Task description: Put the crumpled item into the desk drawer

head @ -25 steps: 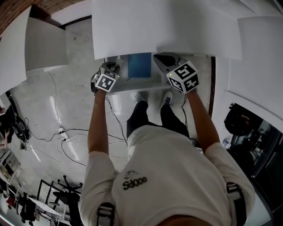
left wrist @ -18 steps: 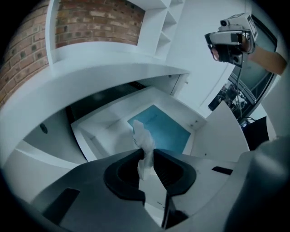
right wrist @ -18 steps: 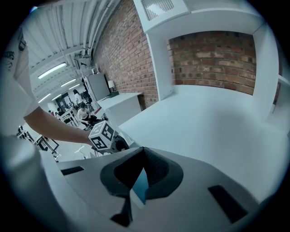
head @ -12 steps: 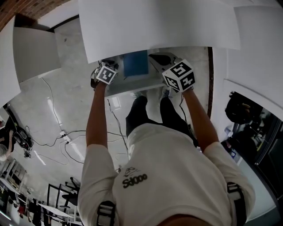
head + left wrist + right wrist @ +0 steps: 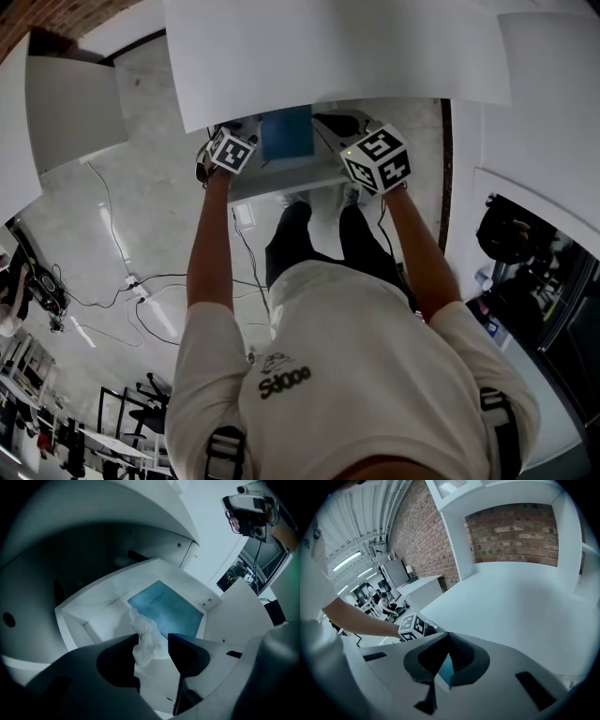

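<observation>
A person point(image 5: 356, 375) in a white shirt stands and holds both arms out in front. The left gripper point(image 5: 230, 150) is at 11 o'clock and the right gripper point(image 5: 377, 159) is at 1 o'clock. Both are at the drawer point(image 5: 281, 180), which sticks out at 12 o'clock from under the white desk point(image 5: 328, 47).

In the left gripper view, the jaws are opening. The paper point(image 5: 146, 644), a white crumpled lump, sits between them. It touches the jaw at 9 o'clock, and there is a gap to the jaw at 3 o'clock. The paper is over the front part of the open drawer. I cannot tell if it rests on the drawer floor. Just past it, at 12 o'clock, a blue book point(image 5: 168, 611) lies flat inside the drawer.

In the right gripper view, the jaws are closed, with their tips together. A bit of blue shows in the small gap under the tips.

Wires point(image 5: 141, 291) lie on the floor at 8 o'clock.
</observation>
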`<state>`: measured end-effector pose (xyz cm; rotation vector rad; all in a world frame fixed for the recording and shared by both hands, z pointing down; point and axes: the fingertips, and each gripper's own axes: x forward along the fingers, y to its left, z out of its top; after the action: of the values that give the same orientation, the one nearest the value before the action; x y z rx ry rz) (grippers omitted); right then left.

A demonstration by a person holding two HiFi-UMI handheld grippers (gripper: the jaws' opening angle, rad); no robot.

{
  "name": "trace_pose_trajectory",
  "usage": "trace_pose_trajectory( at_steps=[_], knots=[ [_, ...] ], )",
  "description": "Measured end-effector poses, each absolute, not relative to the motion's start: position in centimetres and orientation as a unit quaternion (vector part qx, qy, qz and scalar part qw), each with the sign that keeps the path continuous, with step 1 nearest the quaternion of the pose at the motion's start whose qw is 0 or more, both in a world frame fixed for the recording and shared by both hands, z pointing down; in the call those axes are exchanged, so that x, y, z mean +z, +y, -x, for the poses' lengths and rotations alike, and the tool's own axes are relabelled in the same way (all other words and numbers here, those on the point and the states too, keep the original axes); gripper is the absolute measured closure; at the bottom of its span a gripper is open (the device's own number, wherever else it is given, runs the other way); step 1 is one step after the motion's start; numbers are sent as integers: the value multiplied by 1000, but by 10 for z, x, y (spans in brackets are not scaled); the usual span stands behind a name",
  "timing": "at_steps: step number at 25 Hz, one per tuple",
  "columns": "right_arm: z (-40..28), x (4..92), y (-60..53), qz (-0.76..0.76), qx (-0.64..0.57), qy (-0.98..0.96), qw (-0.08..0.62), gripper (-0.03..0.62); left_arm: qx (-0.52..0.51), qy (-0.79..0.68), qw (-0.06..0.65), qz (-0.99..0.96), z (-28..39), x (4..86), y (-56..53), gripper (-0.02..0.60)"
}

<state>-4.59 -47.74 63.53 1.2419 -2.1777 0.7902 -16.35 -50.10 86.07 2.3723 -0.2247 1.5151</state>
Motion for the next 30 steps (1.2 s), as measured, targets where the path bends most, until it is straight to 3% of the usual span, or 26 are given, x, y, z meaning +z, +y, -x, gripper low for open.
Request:
trace_pose_trajectory(
  at_steps=[9, 14, 17, 30],
  knots=[
    [21, 611, -468, -465, 278, -811, 222, 589, 526, -150, 154, -823, 199, 824, -514, 369],
    [-1, 579, -459, -456, 231, -831, 219, 589, 488, -221, 147, -831, 209, 769, -518, 520],
    [-9, 557, -454, -443, 191, -849, 216, 589, 478, -263, 116, -830, 217, 724, -514, 557],
    [-37, 440, -394, -422, 89, -885, 175, 589, 317, -409, 64, -853, 201, 536, -409, 563]
  ],
)
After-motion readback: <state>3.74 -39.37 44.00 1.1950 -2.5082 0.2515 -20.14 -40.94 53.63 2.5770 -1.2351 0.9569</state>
